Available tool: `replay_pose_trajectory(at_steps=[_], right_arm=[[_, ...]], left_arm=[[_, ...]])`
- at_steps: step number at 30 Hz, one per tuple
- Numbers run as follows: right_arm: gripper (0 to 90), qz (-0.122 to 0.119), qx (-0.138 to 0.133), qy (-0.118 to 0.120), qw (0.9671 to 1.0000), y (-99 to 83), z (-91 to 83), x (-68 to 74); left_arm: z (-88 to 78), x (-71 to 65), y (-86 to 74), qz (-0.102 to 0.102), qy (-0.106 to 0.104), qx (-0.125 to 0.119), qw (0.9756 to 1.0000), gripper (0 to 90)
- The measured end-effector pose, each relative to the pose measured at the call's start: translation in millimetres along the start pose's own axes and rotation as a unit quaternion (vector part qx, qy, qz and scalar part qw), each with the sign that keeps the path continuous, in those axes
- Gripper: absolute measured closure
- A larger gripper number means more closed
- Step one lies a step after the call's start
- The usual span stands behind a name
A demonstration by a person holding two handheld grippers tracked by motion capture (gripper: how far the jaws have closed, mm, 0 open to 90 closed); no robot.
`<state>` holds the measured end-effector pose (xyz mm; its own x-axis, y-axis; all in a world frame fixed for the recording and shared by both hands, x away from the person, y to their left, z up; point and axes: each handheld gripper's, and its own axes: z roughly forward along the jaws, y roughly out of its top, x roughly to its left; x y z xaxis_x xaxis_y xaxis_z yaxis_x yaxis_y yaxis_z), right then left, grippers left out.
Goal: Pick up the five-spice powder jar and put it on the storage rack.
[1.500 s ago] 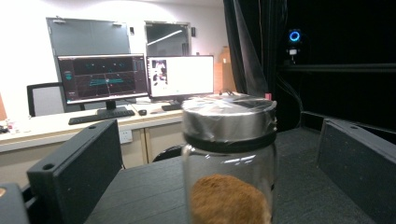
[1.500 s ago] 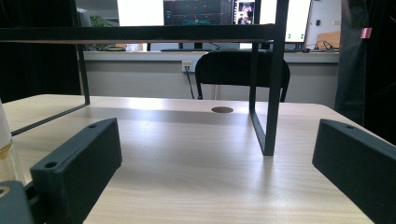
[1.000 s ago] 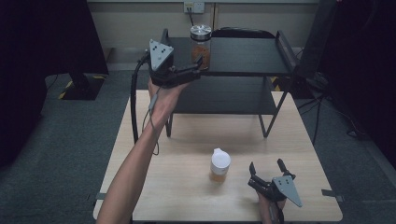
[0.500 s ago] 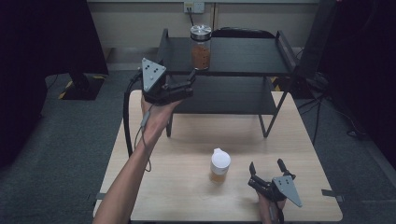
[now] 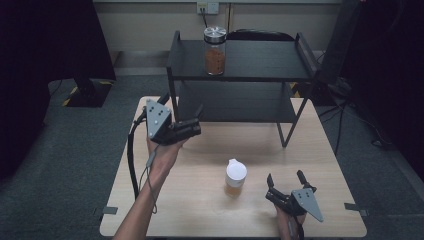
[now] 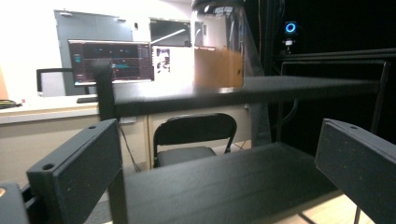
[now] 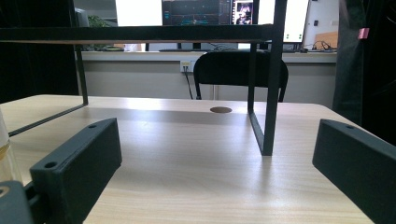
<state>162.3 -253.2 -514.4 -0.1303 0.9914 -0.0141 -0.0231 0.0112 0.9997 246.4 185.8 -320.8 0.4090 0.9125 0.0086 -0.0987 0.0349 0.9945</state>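
A glass jar (image 5: 215, 50) with orange contents and a silver lid stands on the top deck of a black shelf (image 5: 260, 60). My left gripper (image 5: 196, 121) hovers open over the table's left side, level with the lower deck, jaws pointing at the shelf. In the left gripper view the left gripper (image 6: 219, 154) holds nothing, and the jar (image 6: 218, 46) stands above and beyond it. A small white-capped bottle (image 5: 235, 177) stands on the table. My right gripper (image 5: 285, 176) rests open to the right of it. In the right gripper view the right gripper (image 7: 215, 158) is empty.
The wooden table (image 5: 200, 215) carries the two-deck black shelf at its far half. The shelf's front right leg (image 7: 268, 93) stands ahead of my right gripper. A black chair (image 7: 240, 70) sits behind the table. The bottle's edge (image 7: 4, 154) shows at far left.
My left gripper has come down and back from beside the jar on the top deck to the lower deck's height. The jar stays on the shelf. The right gripper has not moved.
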Motion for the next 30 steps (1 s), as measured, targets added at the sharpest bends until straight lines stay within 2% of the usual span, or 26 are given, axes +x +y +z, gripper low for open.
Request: replay_pose_trajectory(at_steps=[4, 9, 12, 14, 16, 19, 21, 23, 24, 26, 30], right_arm=[[0.0, 0.0, 0.0, 0.0, 1.0, 0.0, 0.0, 0.1], [0.0, 0.0, 0.0, 0.0, 1.0, 0.0, 0.0, 0.1], [0.0, 0.0, 0.0, -0.001, 1.0, 0.0, 0.0, 0.2], [0.0, 0.0, 0.0, -0.001, 1.0, 0.0, 0.0, 0.3], [0.0, 0.0, 0.0, -0.001, 1.0, 0.0, -0.1, 0.4], [0.0, 0.0, 0.0, -0.001, 1.0, 0.0, 0.0, 0.4], [0.0, 0.0, 0.0, -0.001, 1.0, 0.0, -0.1, 0.3], [0.0, 0.0, 0.0, -0.001, 1.0, 0.0, -0.1, 0.3], [0.0, 0.0, 0.0, -0.001, 1.0, 0.1, 0.0, 0.3], [0.0, 0.0, 0.0, -0.001, 1.0, 0.0, -0.1, 0.4], [0.0, 0.0, 0.0, -0.001, 1.0, 0.1, -0.1, 0.4]], left_arm=[[-14.0, -5.2, -25.3, -0.004, 0.022, -0.001, 0.9997, 0.0], [-26.8, -8.9, -59.0, -0.024, 0.047, 0.005, 0.9986, 0.0], [-29.1, -11.0, -71.8, -0.022, 0.05, 0.032, 0.998, 0.0], [-30.7, -17.5, -82.1, -0.015, 0.06, 0.035, 0.9974, 0.0], [-33.7, -21.9, -90.7, -0.015, 0.062, 0.032, 0.9974, 0.0], [-39.2, -28.7, -105.3, -0.001, 0.067, 0.04, 0.997, 0.0], [-43.2, -29.7, -112.8, -0.01, 0.068, 0.043, 0.9967, 0.0], [-49.7, -29.9, -121.8, -0.026, 0.066, 0.045, 0.9965, 0.0], [-53.3, -28.9, -125.4, -0.028, 0.057, 0.052, 0.9966, 0.0], [-59.9, -34.6, -136.5, -0.015, 0.062, 0.055, 0.9964, 0.0], [-69.8, -36.2, -150.5, -0.019, 0.062, 0.056, 0.9963, 0.0]])
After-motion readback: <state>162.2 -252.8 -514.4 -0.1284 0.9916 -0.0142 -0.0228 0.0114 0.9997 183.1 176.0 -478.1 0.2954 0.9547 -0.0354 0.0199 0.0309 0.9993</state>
